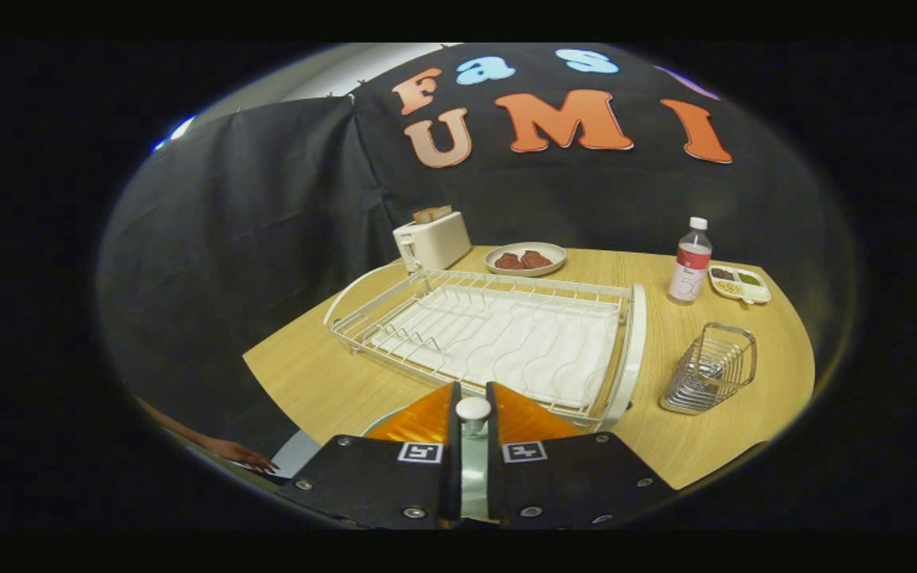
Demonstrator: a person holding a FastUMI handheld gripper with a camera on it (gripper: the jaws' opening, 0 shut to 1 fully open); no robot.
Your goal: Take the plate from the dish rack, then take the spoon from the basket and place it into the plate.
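Spoon [473, 410] w/ white handle pinched betw gripper [472, 430] fingers.

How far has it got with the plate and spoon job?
The dish rack is empty, so the plate step looks done. In hand: the fingers are closed on a white spoon, with a pale rim, likely the plate, just beneath. The wire basket looks emptied. Left: release the spoon into the plate.
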